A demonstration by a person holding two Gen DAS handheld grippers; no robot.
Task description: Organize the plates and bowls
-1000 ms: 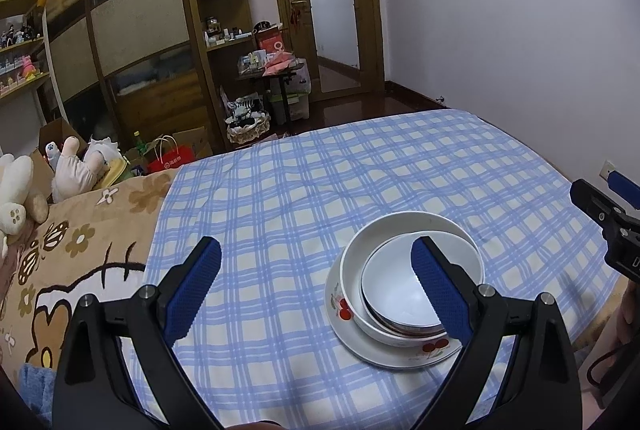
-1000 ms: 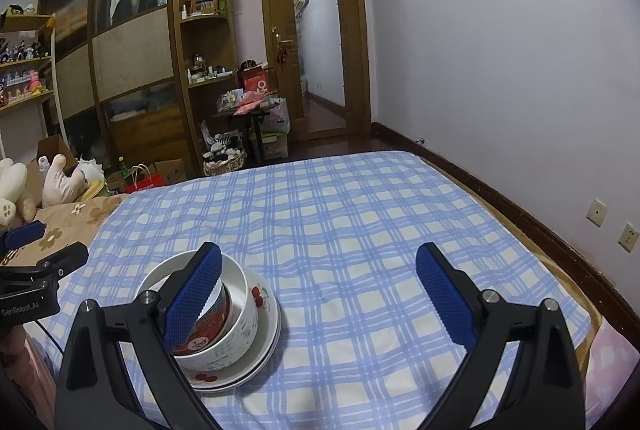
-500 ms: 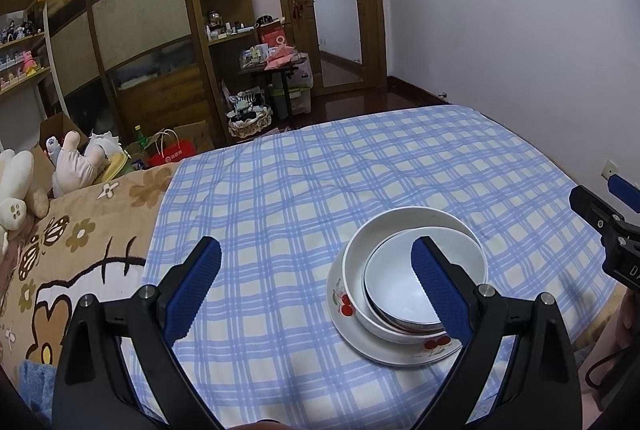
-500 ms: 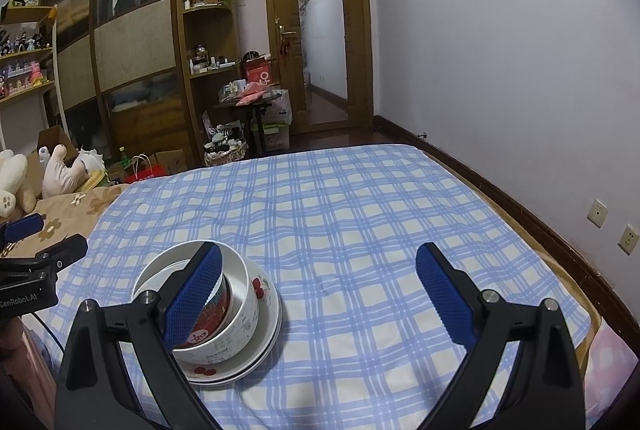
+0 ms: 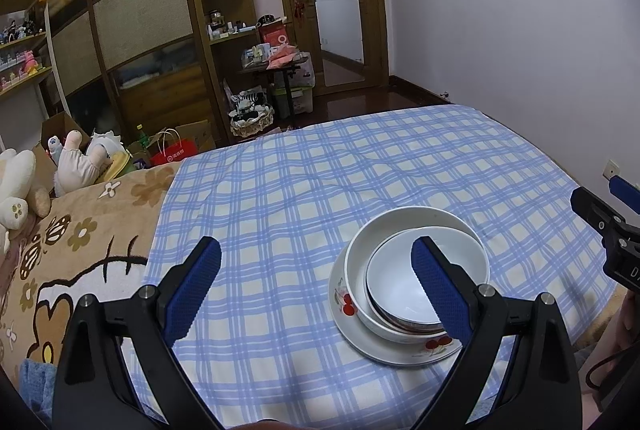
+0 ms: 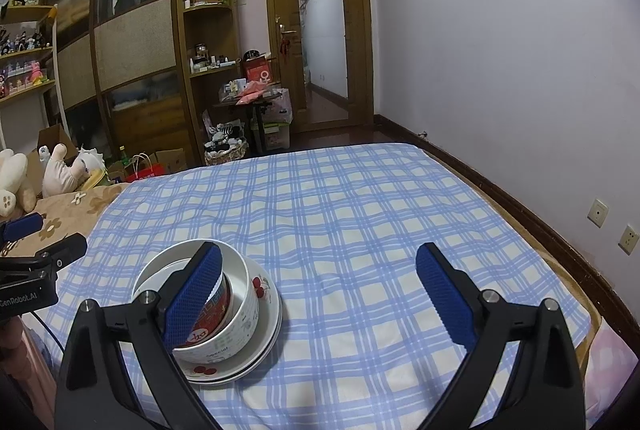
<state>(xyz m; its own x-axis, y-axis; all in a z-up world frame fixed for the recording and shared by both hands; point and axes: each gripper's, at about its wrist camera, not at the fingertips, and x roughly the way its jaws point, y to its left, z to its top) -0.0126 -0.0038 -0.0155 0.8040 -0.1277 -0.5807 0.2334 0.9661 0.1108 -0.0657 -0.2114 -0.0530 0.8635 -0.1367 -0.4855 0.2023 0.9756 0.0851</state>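
We see bed (image 5: 304,189) under blue-and-white checked sheet (image 6: 360,213). Directly on sheet: white plate with cherry print (image 5: 400,352), near bed's front edge. Left of sheet, brown flower-print blanket (image 5: 80,238) covers rest of bed. Plush toys (image 5: 20,181) sit at blanket's far left edge. We see stacked bowls on plate, not touching sheet.

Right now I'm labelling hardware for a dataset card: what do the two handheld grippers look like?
Both look alike: the left gripper and right gripper have matte black angular frames with silver screw heads, and two long fingers faced with blue textured pads. Seen from the other camera, the left one's body carries white lettering reading "GenRobot.AI", with a thin dark cable below it. No sleeves are visible.
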